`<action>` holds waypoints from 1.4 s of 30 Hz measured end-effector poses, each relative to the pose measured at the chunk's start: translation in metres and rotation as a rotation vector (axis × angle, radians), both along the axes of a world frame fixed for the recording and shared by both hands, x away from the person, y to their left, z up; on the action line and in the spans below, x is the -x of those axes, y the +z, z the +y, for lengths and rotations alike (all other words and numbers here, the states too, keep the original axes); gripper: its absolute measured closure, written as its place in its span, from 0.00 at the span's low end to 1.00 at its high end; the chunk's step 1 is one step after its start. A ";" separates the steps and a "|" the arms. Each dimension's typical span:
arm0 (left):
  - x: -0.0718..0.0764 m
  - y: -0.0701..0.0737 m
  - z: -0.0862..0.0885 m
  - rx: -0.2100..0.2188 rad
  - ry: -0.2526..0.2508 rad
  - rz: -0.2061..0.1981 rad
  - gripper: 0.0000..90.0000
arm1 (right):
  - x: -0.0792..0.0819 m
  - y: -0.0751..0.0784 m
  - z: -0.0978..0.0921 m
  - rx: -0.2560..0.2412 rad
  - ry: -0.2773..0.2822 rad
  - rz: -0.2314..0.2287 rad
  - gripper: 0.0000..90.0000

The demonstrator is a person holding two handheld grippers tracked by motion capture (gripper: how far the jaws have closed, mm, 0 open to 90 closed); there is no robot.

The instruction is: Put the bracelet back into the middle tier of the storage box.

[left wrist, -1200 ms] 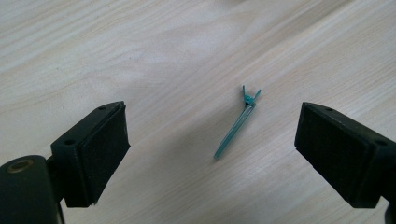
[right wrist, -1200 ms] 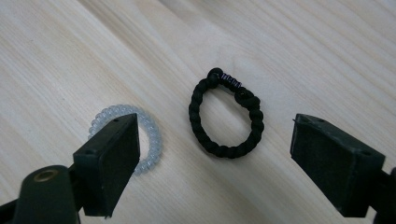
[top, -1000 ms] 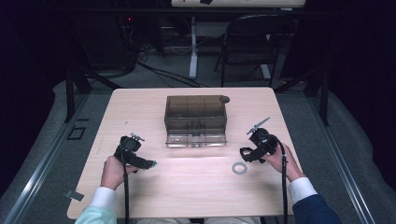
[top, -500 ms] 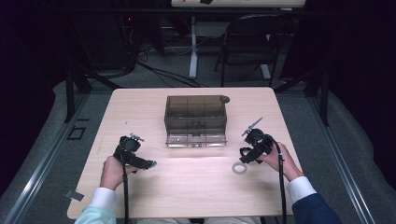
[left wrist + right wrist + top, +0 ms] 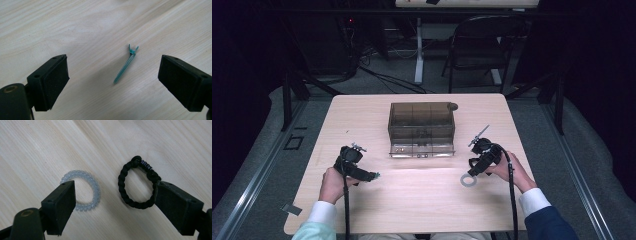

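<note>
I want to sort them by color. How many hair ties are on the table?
2. The clear spiral hair tie lies beside the black braided hair tie, both on the table between the right gripper's open jaws.

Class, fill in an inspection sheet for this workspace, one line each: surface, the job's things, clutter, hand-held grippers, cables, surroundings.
Surface: light wood table, bare grain.
Job's things: clear coil tie and black braided tie lie side by side, apart; teal clip lies flat; smoky organiser box stands mid-table with its bottom drawer pulled out.
Clutter: nothing seen on the table.
Grippers: left hand-held gripper open above the clip; right hand-held gripper open over both ties, neither touched as far as can be seen.
Cables: one cable trails from each gripper toward the person.
Surroundings: dark room, folding chair, floor wires behind.
</note>
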State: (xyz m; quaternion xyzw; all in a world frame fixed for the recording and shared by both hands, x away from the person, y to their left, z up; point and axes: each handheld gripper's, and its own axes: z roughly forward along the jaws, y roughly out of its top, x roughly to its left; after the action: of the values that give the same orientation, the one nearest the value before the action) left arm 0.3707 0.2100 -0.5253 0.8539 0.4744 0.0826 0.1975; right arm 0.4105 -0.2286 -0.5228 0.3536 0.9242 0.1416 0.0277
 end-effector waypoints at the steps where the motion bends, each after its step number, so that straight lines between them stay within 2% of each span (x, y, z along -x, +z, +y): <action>1: 0.000 0.000 0.000 0.001 0.000 0.000 0.11 | 0.000 -0.001 0.001 -0.009 -0.008 0.002 0.21; 2: 0.000 0.000 0.000 0.002 -0.001 -0.003 0.11 | -0.001 0.000 0.001 0.013 0.003 0.002 0.22; 4: 0.000 0.000 0.001 0.000 -0.001 0.000 0.11 | -0.001 -0.001 0.002 -0.010 -0.009 0.002 0.25; 12: 0.001 0.000 0.001 0.000 -0.006 0.000 0.11 | 0.001 0.001 0.008 0.017 0.045 0.010 0.44; 17: 0.000 -0.001 0.001 -0.001 -0.005 0.006 0.11 | 0.003 -0.001 0.010 0.022 0.051 0.015 0.53; 18: 0.000 -0.001 0.001 -0.001 -0.006 0.007 0.11 | 0.004 -0.003 0.011 0.011 0.046 0.015 0.55; 20: 0.000 -0.001 0.001 -0.001 -0.006 0.006 0.11 | 0.004 -0.003 0.011 0.034 0.060 0.023 0.57; 24: 0.000 -0.002 0.002 0.000 -0.005 0.009 0.11 | 0.004 -0.005 0.010 0.018 0.048 0.022 0.61; 26: 0.000 -0.002 0.002 0.001 -0.003 0.009 0.11 | 0.003 -0.004 0.009 0.041 0.068 0.032 0.63; 27: 0.000 -0.002 0.002 0.001 -0.004 0.010 0.11 | 0.004 -0.005 0.010 0.031 0.062 0.033 0.64; 30: 0.000 -0.002 0.002 0.004 -0.002 0.009 0.11 | 0.004 -0.004 0.008 0.035 0.048 0.020 0.66; 32: 0.000 -0.002 0.002 0.005 -0.003 0.008 0.11 | 0.004 -0.005 0.007 0.019 0.024 0.004 0.67; 37: -0.001 -0.003 0.002 0.003 -0.005 0.010 0.11 | 0.001 -0.003 0.006 0.045 0.025 -0.004 0.70; 40: -0.001 -0.004 0.003 0.003 -0.002 0.013 0.11 | -0.001 -0.004 0.005 0.026 0.004 -0.016 0.72; 42: -0.001 -0.004 0.003 0.004 0.000 0.015 0.11 | -0.003 -0.004 0.004 0.056 0.009 -0.021 0.73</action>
State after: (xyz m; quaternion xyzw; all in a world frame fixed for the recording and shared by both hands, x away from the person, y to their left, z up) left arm 0.3716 0.2131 -0.5293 0.8541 0.4761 0.0752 0.1954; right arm 0.4138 -0.2248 -0.5264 0.3473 0.9290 0.1194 0.0466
